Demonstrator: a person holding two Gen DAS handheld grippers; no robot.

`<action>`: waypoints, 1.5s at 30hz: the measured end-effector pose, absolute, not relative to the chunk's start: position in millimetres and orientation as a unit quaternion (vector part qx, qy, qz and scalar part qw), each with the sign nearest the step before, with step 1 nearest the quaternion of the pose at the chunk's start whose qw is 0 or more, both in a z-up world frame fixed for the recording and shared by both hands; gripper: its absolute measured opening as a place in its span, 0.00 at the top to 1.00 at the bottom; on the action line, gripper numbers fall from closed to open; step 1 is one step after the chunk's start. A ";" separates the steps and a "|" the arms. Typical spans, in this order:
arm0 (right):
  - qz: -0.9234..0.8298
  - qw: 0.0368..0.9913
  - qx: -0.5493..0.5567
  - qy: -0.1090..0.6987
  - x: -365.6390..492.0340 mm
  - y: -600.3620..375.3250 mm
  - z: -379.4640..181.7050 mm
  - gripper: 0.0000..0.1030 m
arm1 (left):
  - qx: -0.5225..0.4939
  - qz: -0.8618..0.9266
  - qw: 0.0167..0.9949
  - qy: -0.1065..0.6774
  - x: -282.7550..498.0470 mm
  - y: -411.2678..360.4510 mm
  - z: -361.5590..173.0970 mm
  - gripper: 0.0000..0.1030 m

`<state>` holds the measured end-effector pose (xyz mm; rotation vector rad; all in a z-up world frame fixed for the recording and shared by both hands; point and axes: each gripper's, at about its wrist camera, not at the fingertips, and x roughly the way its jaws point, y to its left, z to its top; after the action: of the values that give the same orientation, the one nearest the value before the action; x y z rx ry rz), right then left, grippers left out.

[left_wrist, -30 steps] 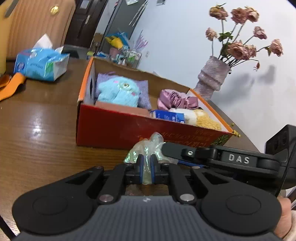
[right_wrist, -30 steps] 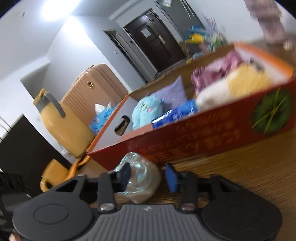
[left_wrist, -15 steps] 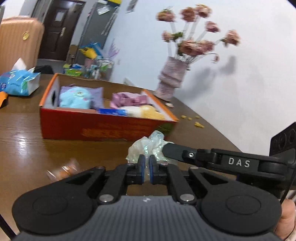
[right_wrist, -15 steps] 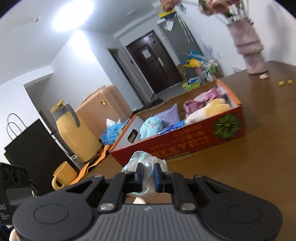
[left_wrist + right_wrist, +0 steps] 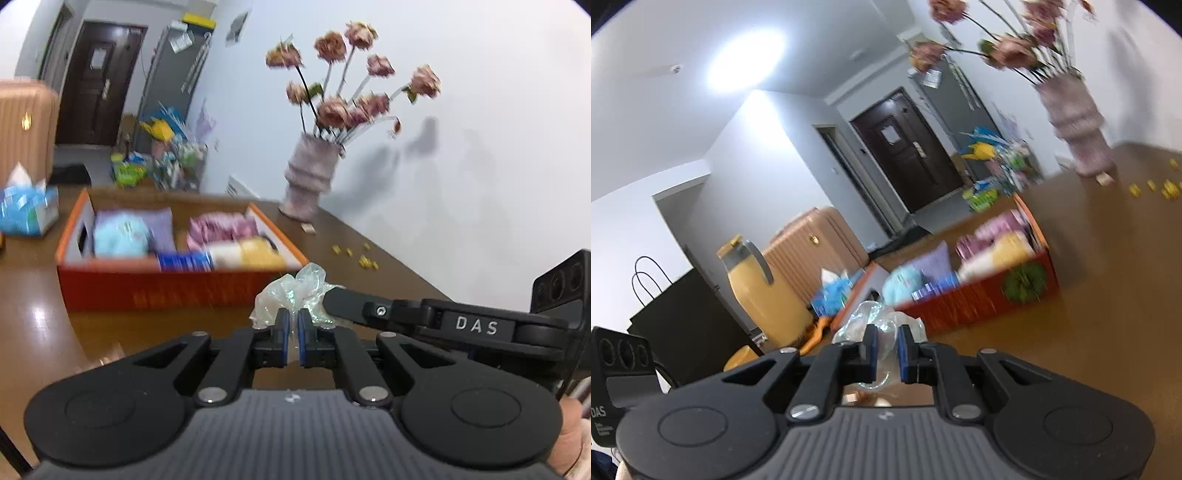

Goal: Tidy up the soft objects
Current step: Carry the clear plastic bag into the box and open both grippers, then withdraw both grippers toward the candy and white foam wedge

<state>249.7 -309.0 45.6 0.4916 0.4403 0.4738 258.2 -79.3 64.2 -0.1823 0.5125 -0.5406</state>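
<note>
Both grippers, left [image 5: 291, 334] & right [image 5: 885, 349], clamp one clear plastic bag [image 5: 295, 291], held above the table. Step looks like carry to red box [image 5: 177, 291]. Next: lift over front wall w/o tearing it.

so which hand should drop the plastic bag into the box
Left, probably. Both tongs, left and right, pinch the plastic bag, but the box lies straight ahead of the left.

Ahead of the left claw [image 5: 291, 334], the long red cardboard box [image 5: 166, 291] blocks the way across the brown wooden bench [image 5: 37, 332]; its inside is full of soft things. To the right of the box, bare wood leads toward the ribbed pink vase [image 5: 310, 181]. The right claw [image 5: 332, 301] comes in from the right side, just beside the left claw's tips.
</note>
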 end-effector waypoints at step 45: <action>0.153 0.965 0.054 0.208 345.8 -303.9 123.8 0.58 | 0.000 -0.087 0.974 0.208 315.3 14.2 115.8 0.25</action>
<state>345.8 -303.9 123.8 0.1095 0.4201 0.3091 315.3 14.2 115.8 -0.0006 0.4199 -0.1748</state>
